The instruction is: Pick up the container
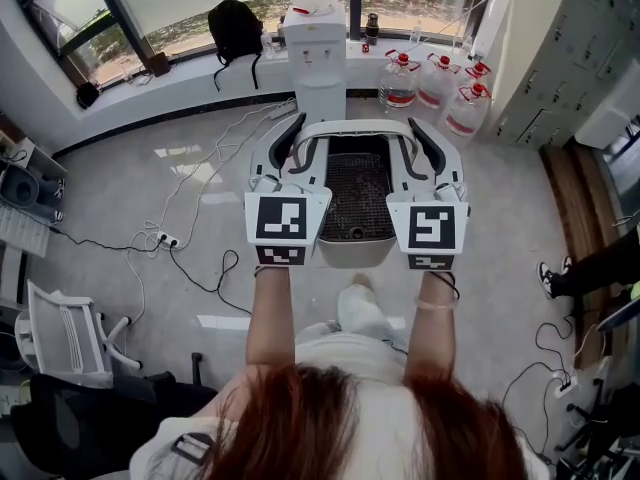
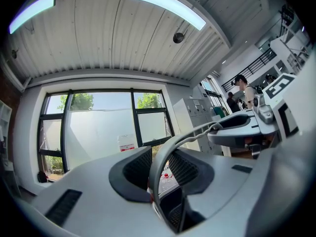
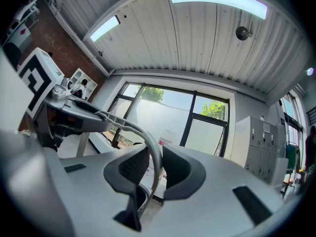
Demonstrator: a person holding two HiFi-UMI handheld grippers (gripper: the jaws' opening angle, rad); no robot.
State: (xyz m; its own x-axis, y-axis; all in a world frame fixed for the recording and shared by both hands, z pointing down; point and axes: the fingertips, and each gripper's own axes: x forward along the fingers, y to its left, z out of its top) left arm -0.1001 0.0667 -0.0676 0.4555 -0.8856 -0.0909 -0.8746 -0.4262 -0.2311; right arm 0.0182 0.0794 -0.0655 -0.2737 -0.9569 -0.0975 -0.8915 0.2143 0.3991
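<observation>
In the head view a grey container (image 1: 352, 251) with a dark mesh inside hangs above the floor in front of me. Its white arched handle (image 1: 355, 125) spans the top. My left gripper (image 1: 287, 144) is shut on the handle's left side and my right gripper (image 1: 425, 148) on its right side. In the left gripper view the white handle (image 2: 196, 131) runs between the dark pads of the left gripper (image 2: 158, 171), which press on it. In the right gripper view the handle (image 3: 132, 129) likewise passes between the pads of the right gripper (image 3: 154, 169).
A white water dispenser (image 1: 318, 58) stands by the window beyond the container, with large water bottles (image 1: 435, 83) to its right. A black backpack (image 1: 235, 23) lies on the sill. Cables and a power strip (image 1: 168, 238) cross the floor at left. A white chair (image 1: 60, 333) is near left.
</observation>
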